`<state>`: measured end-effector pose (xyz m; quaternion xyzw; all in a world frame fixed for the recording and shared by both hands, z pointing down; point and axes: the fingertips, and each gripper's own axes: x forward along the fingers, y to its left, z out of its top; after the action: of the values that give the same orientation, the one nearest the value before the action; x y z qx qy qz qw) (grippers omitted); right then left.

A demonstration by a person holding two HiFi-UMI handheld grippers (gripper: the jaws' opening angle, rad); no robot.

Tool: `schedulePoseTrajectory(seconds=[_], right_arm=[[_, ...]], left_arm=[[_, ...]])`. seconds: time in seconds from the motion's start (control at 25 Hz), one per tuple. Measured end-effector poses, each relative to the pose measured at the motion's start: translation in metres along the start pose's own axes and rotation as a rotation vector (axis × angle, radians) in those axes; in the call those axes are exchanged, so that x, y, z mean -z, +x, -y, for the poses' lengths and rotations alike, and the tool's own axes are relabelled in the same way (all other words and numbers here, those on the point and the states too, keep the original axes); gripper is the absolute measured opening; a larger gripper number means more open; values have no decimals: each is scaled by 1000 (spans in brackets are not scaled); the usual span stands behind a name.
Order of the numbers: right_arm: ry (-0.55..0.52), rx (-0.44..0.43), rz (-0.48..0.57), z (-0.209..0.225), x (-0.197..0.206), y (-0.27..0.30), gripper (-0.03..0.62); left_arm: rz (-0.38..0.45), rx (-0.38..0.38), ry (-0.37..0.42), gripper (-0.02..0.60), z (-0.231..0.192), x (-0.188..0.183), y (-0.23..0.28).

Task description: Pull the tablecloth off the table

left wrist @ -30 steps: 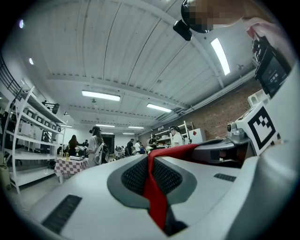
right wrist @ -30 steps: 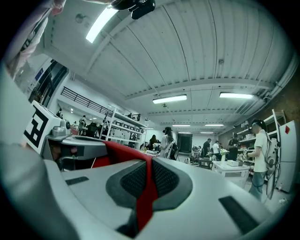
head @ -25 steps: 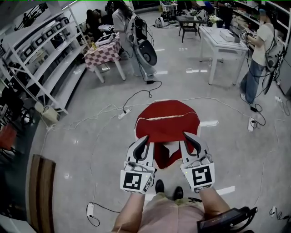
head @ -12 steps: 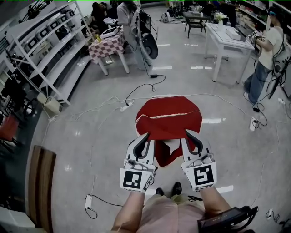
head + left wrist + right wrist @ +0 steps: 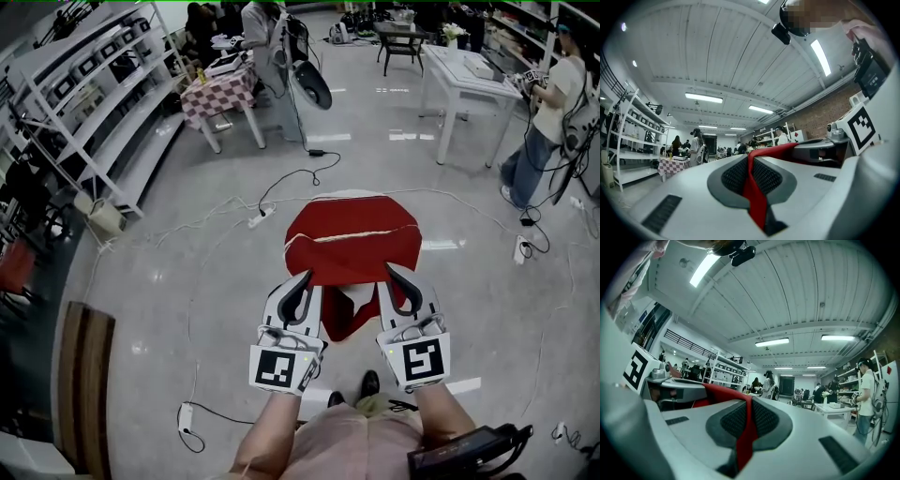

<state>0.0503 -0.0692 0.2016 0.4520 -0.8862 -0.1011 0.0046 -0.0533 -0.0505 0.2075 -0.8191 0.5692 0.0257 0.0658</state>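
Observation:
A red tablecloth [image 5: 352, 225] covers a small round table in the middle of the head view, with a pale fold line across it. Its near edge is lifted off the table towards me. My left gripper [image 5: 304, 279] is shut on that edge at the left, and my right gripper [image 5: 393, 273] is shut on it at the right. A loose flap of cloth [image 5: 343, 317] hangs between them. In the left gripper view a red strip of cloth [image 5: 753, 187] is pinched between the closed jaws. The right gripper view shows the cloth [image 5: 744, 437] pinched the same way.
Cables and power strips [image 5: 256, 220] [image 5: 518, 249] [image 5: 185, 417] lie on the glossy floor around the table. White shelving [image 5: 84, 112] lines the left. A checkered table [image 5: 220, 98] and a white table [image 5: 469, 75] stand behind. A person [image 5: 548, 112] stands far right. A wooden bench [image 5: 84, 394] is at bottom left.
The head view has shifted a little. Both grippers stay shut on the cloth's near edge, and the cloth lies much as before.

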Motion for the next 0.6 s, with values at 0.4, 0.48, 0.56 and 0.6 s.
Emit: schedulePoseTrajectory(seconds=[0.4, 0.48, 0.56, 0.6], right_arm=[[-37, 46, -5, -48, -8, -7, 23], [-45, 55, -14, -74, -12, -9, 23], [-51, 65, -23, -98, -18, -7, 23], [-52, 69, -24, -105, -20, -5, 23]], left_arm=[[34, 42, -22, 43, -23, -1, -40], [38, 53, -29, 44, -37, -1, -62], [41, 63, -34, 43, -53, -4, -81], [41, 67, -36, 44, -58, -5, -85]])
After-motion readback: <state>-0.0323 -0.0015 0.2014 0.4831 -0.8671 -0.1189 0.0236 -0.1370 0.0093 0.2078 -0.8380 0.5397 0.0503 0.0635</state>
